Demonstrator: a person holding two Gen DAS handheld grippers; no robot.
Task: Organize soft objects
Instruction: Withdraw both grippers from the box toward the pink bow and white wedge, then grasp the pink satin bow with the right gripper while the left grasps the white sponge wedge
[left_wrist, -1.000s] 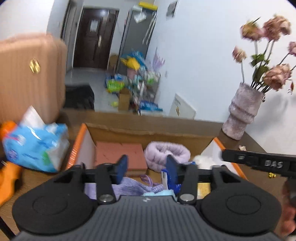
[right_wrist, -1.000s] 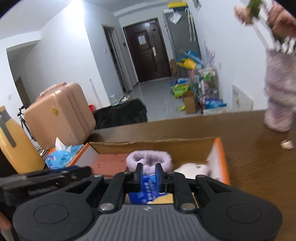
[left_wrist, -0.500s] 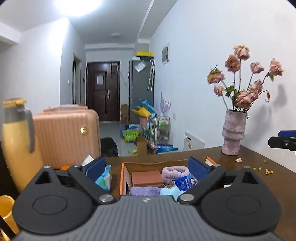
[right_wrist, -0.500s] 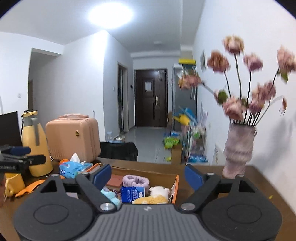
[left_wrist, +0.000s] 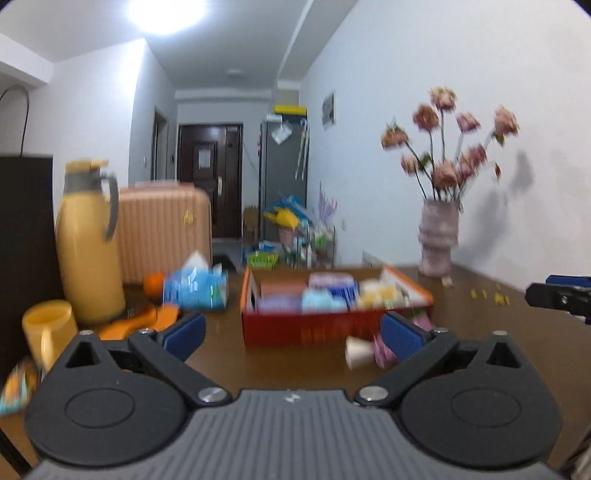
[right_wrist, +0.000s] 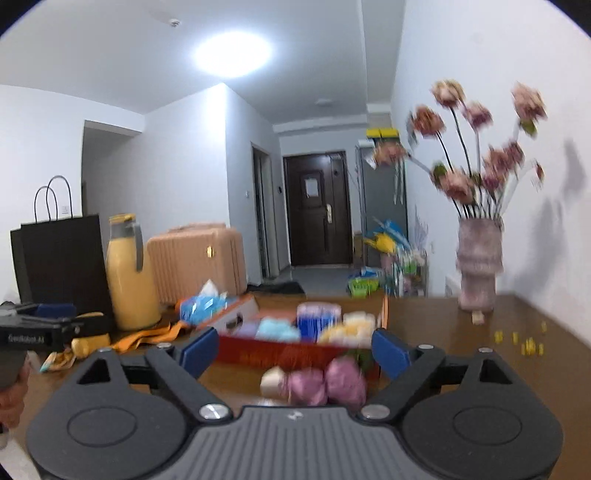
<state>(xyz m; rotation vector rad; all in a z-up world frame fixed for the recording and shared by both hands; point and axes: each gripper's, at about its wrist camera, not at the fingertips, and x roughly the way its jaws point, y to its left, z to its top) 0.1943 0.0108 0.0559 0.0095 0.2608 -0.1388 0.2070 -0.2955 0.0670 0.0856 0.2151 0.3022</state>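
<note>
Far left on the wooden table (left_wrist: 498, 343): a yellow mug (left_wrist: 48, 325) and a tall yellow thermos jug (left_wrist: 86, 243). Behind, a pink ribbed suitcase (left_wrist: 162, 229). Next, an orange (left_wrist: 153, 284) and a blue tissue pack (left_wrist: 195, 286), just left of the box and outside it.

Nearest in the left wrist view, the left gripper (left_wrist: 293, 330): blue pads spread far apart and opening, nothing between them, nothing held. Aimed at the near wall of the box but well short of it.

Centre: the orange cardboard box (left_wrist: 314, 328), open on top and packed. Inside, blurred by motion: a brick-pink block at the left, lilac and pale blue pieces, a blue-and-white pack, then cream and yellow plush at the right end. Judged from that, most of the sorting done.

Just in front of the box's right half, loose on the table: a purple soft bundle (right_wrist: 317, 384) with a pale end, too blurred to name better. Probably the piece left to put away; possibly the tissue pack too.

Above it in the right wrist view, the right gripper (right_wrist: 295, 349): jaws wide and opening, pads clear of the bundle, which lies lower on the table and untouched.

Far right: a mauve vase (left_wrist: 437, 240) of pink flowers by the wall, with yellow crumbs (left_wrist: 495, 295) scattered nearer.
</note>
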